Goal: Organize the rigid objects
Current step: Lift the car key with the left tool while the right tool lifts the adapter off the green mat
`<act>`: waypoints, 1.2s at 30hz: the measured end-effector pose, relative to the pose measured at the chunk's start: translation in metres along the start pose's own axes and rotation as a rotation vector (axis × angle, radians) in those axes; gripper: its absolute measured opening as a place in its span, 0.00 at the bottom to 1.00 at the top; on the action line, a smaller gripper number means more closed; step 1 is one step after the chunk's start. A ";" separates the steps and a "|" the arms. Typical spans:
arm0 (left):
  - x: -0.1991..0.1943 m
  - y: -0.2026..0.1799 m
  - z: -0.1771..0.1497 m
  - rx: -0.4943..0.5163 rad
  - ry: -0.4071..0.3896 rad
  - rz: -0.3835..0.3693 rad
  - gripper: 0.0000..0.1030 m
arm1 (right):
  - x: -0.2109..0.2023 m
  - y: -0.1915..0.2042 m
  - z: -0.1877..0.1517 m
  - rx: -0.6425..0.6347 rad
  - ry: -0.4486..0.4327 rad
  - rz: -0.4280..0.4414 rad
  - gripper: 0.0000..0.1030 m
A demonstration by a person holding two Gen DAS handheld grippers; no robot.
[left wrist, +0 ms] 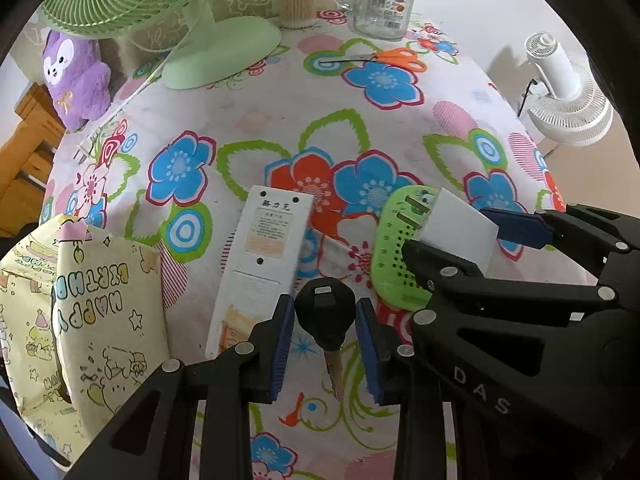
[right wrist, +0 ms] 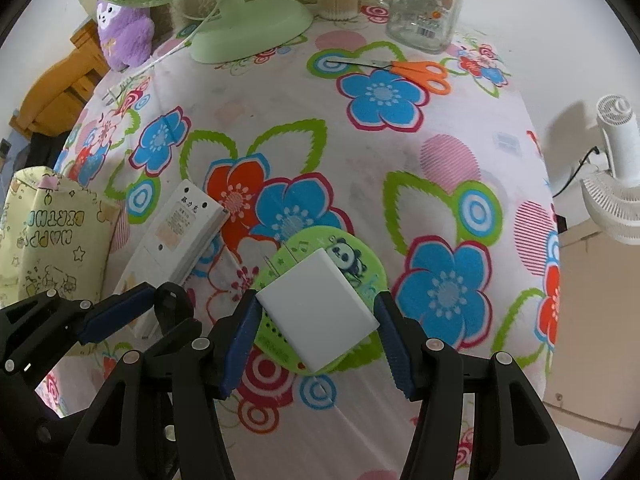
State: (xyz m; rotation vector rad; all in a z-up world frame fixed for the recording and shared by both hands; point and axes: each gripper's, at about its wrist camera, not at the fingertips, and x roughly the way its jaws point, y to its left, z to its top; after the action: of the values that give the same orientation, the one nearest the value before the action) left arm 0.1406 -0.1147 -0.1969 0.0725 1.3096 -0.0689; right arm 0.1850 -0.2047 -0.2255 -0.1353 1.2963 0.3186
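Observation:
A black-headed key (left wrist: 326, 320) lies on the flowered tablecloth between the fingers of my left gripper (left wrist: 325, 350), which is open around it without touching. A white charger block (right wrist: 318, 310) rests on a green perforated panda plate (right wrist: 348, 254). My right gripper (right wrist: 318, 344) is open, with a finger on each side of the block. The block also shows in the left wrist view (left wrist: 460, 232), as does the right gripper (left wrist: 468, 240). A white remote-like device (left wrist: 260, 264) lies face down just left of the key. The left gripper shows in the right wrist view (right wrist: 136, 320).
A yellow gift bag (left wrist: 96, 320) stands at the left. Farther back are a green desk fan (left wrist: 224, 52), orange scissors (left wrist: 394, 58), a glass mug jar (left wrist: 380, 0), a cotton swab tub (left wrist: 296, 2) and a purple plush (left wrist: 76, 80). A white fan (left wrist: 560, 92) stands beyond the table's right edge.

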 end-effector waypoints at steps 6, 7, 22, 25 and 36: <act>-0.013 -0.011 -0.005 0.008 -0.023 0.000 0.31 | -0.017 -0.004 -0.011 0.012 -0.023 -0.012 0.59; -0.016 -0.012 -0.006 0.007 -0.028 0.002 0.31 | -0.020 -0.005 -0.012 0.016 -0.027 -0.014 0.59; -0.063 -0.031 -0.030 0.016 -0.089 0.001 0.31 | -0.074 -0.003 -0.044 0.022 -0.098 -0.034 0.59; -0.072 -0.034 -0.036 0.017 -0.100 -0.002 0.31 | -0.083 -0.003 -0.049 0.020 -0.112 -0.037 0.59; -0.104 -0.042 -0.050 0.037 -0.137 -0.027 0.31 | -0.122 0.000 -0.070 0.039 -0.161 -0.056 0.59</act>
State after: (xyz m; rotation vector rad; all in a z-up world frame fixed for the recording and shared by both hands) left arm 0.0619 -0.1505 -0.1093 0.0801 1.1730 -0.1192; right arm 0.0919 -0.2426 -0.1272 -0.1105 1.1365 0.2505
